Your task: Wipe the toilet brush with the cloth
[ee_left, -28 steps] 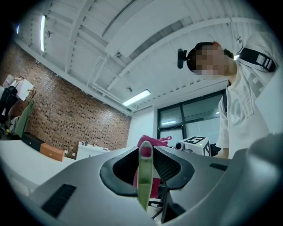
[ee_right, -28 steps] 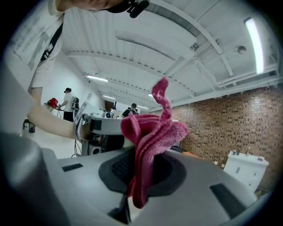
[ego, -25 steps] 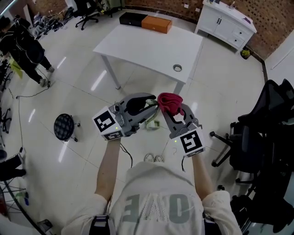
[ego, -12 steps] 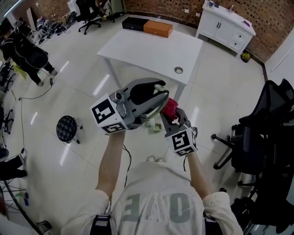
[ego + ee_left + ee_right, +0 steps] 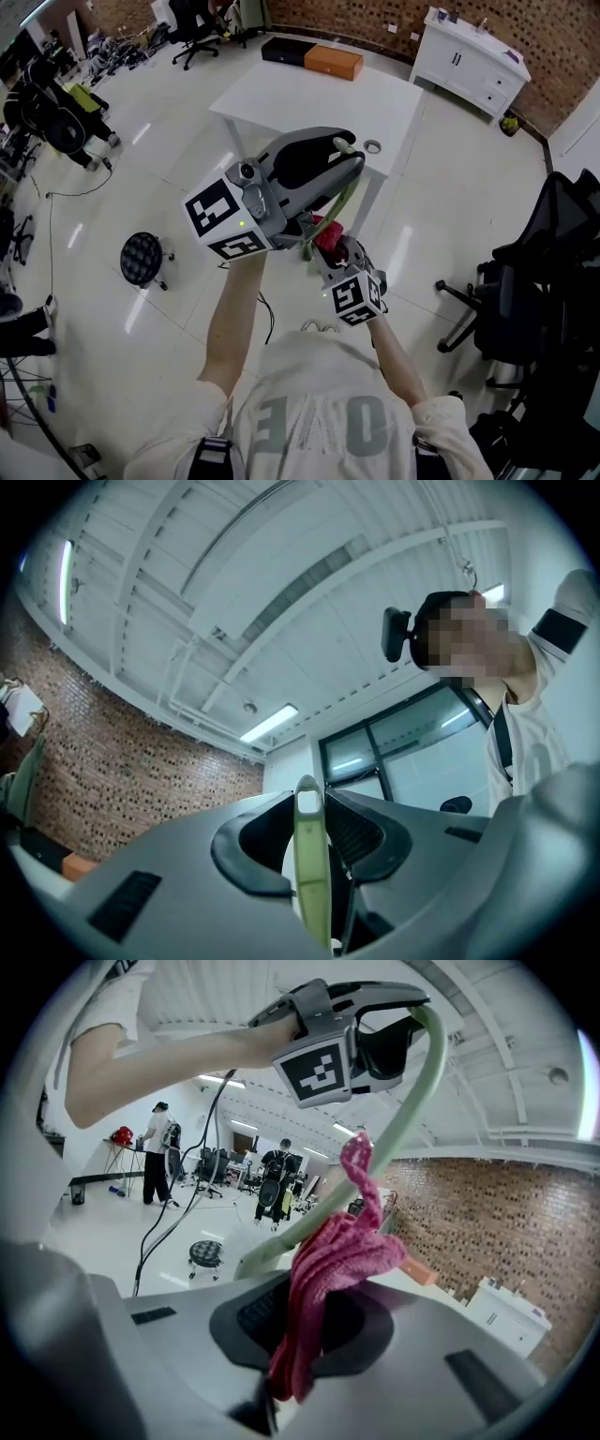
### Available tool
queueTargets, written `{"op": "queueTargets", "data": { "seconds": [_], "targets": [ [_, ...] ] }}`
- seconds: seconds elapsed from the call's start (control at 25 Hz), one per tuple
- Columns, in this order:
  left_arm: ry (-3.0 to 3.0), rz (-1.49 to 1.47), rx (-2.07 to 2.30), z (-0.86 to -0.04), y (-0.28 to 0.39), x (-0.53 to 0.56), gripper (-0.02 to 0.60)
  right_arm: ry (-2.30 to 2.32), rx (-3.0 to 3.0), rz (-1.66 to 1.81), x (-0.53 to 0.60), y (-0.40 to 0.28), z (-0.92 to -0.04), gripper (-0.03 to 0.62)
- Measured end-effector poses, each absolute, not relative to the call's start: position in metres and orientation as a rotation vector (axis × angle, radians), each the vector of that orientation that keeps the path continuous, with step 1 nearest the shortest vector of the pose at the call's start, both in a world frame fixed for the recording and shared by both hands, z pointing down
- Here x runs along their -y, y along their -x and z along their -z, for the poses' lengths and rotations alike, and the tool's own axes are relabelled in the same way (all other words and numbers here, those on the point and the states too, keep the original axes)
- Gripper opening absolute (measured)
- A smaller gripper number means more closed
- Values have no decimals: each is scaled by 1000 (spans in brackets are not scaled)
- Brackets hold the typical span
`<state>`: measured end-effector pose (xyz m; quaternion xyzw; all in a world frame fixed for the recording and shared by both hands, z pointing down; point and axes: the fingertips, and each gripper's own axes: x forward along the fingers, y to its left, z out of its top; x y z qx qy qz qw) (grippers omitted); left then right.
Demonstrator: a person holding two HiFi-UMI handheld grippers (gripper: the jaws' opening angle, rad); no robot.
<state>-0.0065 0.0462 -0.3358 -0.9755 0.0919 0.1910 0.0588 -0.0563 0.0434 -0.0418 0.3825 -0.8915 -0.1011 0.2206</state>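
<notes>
Two grippers meet at the centre of the head view. Our left gripper (image 5: 339, 159) sits higher, its jaws narrow and clamped on the pale green brush (image 5: 341, 201) by the handle. Our right gripper (image 5: 326, 253), just below, pinches the red cloth (image 5: 328, 234), which seems to lie against that handle. We judge the thin handle could twist or slip under wiping pressure. The bunched cloth could also drag free of its jaws.

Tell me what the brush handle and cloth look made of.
The brush handle: likely moulded plastic, pale green, smooth, with even colour and a soft sheen. The cloth: likely microfibre or terry, pink-red, with a fuzzy nap and limp folds.
</notes>
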Motion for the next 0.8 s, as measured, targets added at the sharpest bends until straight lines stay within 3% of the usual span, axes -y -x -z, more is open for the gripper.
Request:
{"op": "queueTargets", "data": {
  "seconds": [0.24, 0.44, 0.64, 0.8],
  "targets": [
    [2986, -641, -433, 324, 30, -23, 109, -1404, 2580, -176, -52, 30, 52, 32],
    [2934, -598, -584, 314, 31, -10, 109, -1460, 2590, -135, -60, 35, 66, 32],
    [2909, -590, -626, 308, 25, -18, 109, -1385, 2630, -285, -62, 63, 55, 32],
    [2945, -606, -615, 295, 17, -26, 109, -1474, 2524, -379, -52, 46, 43, 32]
  ]
}}
